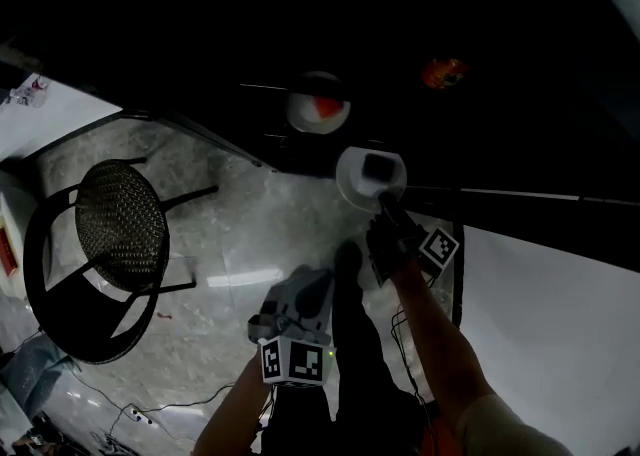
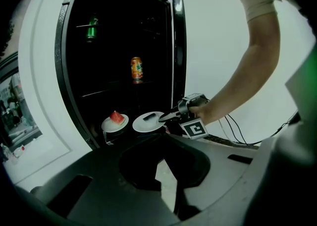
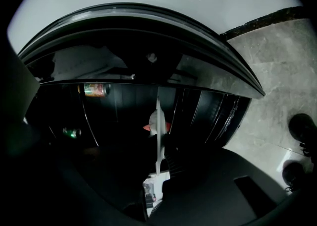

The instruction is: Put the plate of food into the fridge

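I'm pinching the white plate (image 2: 146,123) by its rim in the right gripper (image 2: 166,117), left gripper (image 1: 346,258) closed empty, risking tilting off its dark food (image 2: 148,116) or clipping the red-topped plate (image 2: 115,123) just beyond.

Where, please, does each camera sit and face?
Head view: on the person's head, steeply down at the chair; left gripper, right gripper, forearms show.
Left gripper view: on that gripper, facing the open fridge; its shut jaws, the right arm show.
Right gripper view: on that gripper, into the fridge; jaws clamp the plate edge-on.
All share the plate.
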Motion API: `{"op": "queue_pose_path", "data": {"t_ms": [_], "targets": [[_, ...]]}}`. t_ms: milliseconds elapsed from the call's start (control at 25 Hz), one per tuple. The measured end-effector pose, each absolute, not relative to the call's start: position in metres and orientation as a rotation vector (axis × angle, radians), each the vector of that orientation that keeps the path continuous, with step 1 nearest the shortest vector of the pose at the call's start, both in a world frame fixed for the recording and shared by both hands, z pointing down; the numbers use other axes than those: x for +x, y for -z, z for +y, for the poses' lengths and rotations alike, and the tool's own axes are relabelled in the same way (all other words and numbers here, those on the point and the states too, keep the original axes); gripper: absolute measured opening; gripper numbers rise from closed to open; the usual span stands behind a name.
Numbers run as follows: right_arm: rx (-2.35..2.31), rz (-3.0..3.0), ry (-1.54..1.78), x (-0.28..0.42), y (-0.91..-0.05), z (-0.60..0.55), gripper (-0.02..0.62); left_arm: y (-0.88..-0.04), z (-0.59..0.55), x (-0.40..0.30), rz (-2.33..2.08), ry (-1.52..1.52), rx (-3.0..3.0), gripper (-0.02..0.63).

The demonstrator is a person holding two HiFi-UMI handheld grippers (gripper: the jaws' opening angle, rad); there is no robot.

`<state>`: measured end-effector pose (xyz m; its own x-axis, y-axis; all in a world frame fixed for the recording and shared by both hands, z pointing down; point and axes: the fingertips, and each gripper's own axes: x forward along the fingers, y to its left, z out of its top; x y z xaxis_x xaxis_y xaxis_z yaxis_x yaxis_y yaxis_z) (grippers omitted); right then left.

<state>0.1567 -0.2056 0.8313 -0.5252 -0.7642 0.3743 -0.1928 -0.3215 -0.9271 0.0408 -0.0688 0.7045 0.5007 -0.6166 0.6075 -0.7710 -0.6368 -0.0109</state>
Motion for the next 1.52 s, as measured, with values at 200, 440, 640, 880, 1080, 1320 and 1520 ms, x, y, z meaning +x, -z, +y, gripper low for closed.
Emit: {"op": "queue_pose_path", "data": {"t_ms": [200, 440, 640, 880, 1080, 1320, 1520], "targets": [[-1.236, 1.487, 1.884, 0.154, -0.838, -0.211, 0.038, -0.711, -0.064, 0.037, -1.173, -0.847, 2.468, 0.011], [-1.262, 1.443, 1.856, 0.154, -0.846, -0.219, 0.038, -0.720, -0.060, 0.035, -1.166, -0.847, 2.454, 0.011], [-1.300, 1.419, 1.858, 0.156, -0.854, -0.222, 0.038, -0.724, -0.061, 0.035, -1.163, -0.843, 2.458, 0.011], [-1.338, 1.359, 1.846, 0.157, -0.861, -0.229, 0.037, -0.726, -0.063, 0.034, -1.167, -0.837, 2.456, 0.011], [-1.395, 1.310, 1.825, 0.157, -0.869, -0.239, 0.032, -0.729, -0.058, 0.029, -1.166, -0.845, 2.453, 0.011], [-1.449, 1.327, 1.797, 0.164, -0.879, -0.252, 0.032, -0.734, -0.053, 0.022, -1.171, -0.851, 2.435, 0.011], [-1.431, 1.361, 1.769, 0.162, -0.879, -0.257, 0.032, -0.740, -0.052, 0.017, -1.176, -0.846, 2.430, 0.011]]}}
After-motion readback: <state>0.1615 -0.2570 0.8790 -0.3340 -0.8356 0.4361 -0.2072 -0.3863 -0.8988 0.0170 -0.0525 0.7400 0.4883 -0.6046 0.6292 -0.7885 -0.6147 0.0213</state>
